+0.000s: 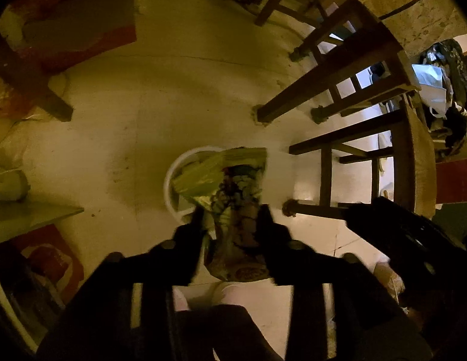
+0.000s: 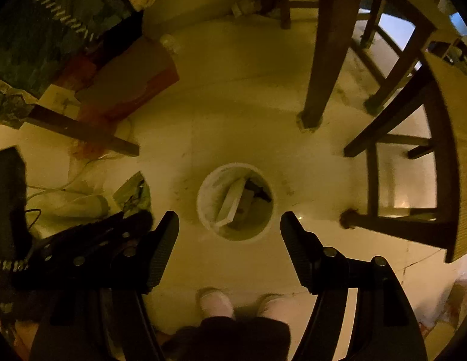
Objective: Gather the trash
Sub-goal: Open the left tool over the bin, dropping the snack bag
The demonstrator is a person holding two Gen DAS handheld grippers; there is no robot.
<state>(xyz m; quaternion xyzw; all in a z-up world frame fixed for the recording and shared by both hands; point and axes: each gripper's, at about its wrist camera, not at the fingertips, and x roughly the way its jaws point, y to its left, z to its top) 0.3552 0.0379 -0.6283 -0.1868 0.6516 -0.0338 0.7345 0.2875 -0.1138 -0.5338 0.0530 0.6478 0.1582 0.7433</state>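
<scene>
We are holding a crumpled snack wrapper (image 1: 233, 207) clenched in our left gripper (image 1: 230, 219), hanging it right above the white bin (image 2: 235, 201) on the floor; our right gripper (image 2: 229, 225) is hovering released, and the bin is already holding some scraps

No text is legible in either view; the printed wrapper (image 1: 233, 198) carries colourful artwork, possibly lettering, but it is too blurred to read.
</scene>
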